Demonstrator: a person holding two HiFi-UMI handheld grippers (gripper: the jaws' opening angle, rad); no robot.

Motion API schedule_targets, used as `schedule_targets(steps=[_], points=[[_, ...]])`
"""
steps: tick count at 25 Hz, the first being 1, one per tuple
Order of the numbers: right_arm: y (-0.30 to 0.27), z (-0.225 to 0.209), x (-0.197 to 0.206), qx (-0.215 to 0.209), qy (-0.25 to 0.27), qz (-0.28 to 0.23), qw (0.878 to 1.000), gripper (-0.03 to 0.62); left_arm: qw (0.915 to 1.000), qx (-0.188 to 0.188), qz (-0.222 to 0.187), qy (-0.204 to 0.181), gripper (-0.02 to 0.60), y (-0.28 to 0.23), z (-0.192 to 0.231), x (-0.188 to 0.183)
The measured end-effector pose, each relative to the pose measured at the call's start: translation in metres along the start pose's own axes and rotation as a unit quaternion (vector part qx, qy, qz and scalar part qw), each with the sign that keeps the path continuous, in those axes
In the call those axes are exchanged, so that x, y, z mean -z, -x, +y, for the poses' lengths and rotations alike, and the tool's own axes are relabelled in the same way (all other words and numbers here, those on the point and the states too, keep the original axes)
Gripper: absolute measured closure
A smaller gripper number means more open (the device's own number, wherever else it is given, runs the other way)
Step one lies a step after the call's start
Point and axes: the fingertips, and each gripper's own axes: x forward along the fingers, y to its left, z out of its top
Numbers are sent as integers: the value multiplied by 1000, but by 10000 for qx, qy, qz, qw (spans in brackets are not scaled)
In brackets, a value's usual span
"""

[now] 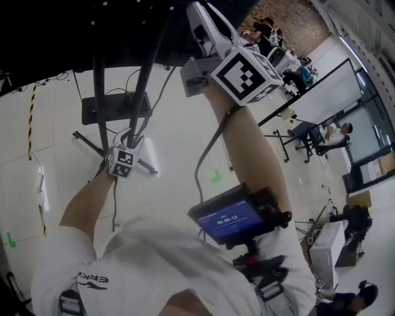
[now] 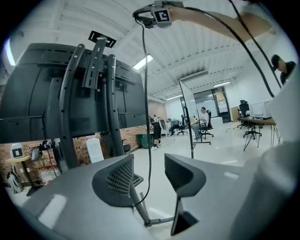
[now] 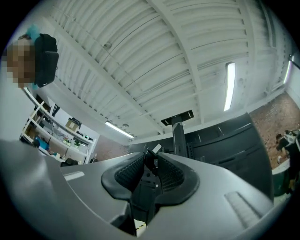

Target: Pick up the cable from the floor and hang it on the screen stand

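The thin black cable (image 2: 146, 93) hangs straight down from my raised right gripper (image 2: 140, 14) and passes between the jaws of my left gripper (image 2: 147, 176). Those jaws stand wide apart and their pads do not touch the cable. My left gripper (image 1: 131, 141) is low, by the foot of the screen stand (image 1: 99, 80). My right gripper (image 1: 210, 12) is high, at the top of the head view. In its own view my right gripper (image 3: 151, 165) is shut on the cable's black plug (image 3: 149, 180). The stand's column (image 3: 178, 136) and the dark screen back (image 3: 225, 140) rise just beyond it.
The stand's poles (image 2: 111, 103) and screen back (image 2: 42, 89) fill the left gripper view's left. Its base plate (image 1: 114, 108) and legs rest on the pale floor. Yellow-black tape (image 1: 31, 120) runs at the left. A glass partition (image 1: 327, 92) and desks with people (image 1: 290, 62) lie to the right.
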Motion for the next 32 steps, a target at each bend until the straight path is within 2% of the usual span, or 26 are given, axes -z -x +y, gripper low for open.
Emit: schedule_targets(steps=[3, 6, 11, 17, 18, 22, 28, 32], points=[[8, 1, -23, 52, 121, -82, 9999, 493, 9999, 75, 9, -96, 376, -18, -8, -1], [16, -1, -51, 147, 477, -97, 9987, 493, 9998, 154, 36, -127, 374, -38, -14, -4], [33, -7, -88, 372, 785, -181, 9961, 493, 9997, 130, 107, -181, 374, -65, -24, -9], [56, -22, -121, 696, 1070, -324, 9913, 493, 9977, 488, 182, -427, 381, -88, -59, -7], [60, -25, -126, 750, 1103, -350, 9904, 493, 9978, 467, 170, -434, 402, -89, -62, -6], [79, -37, -148, 972, 1311, -478, 9854, 493, 9982, 407, 28, -434, 558, -98, -68, -13], [131, -84, -165, 1584, 1284, -726, 9763, 493, 9990, 445, 10, -104, 561, -97, -64, -15], [164, -121, -159, 1918, 1069, -880, 9716, 493, 9999, 37, 93, 121, 561, -77, -13, -13]])
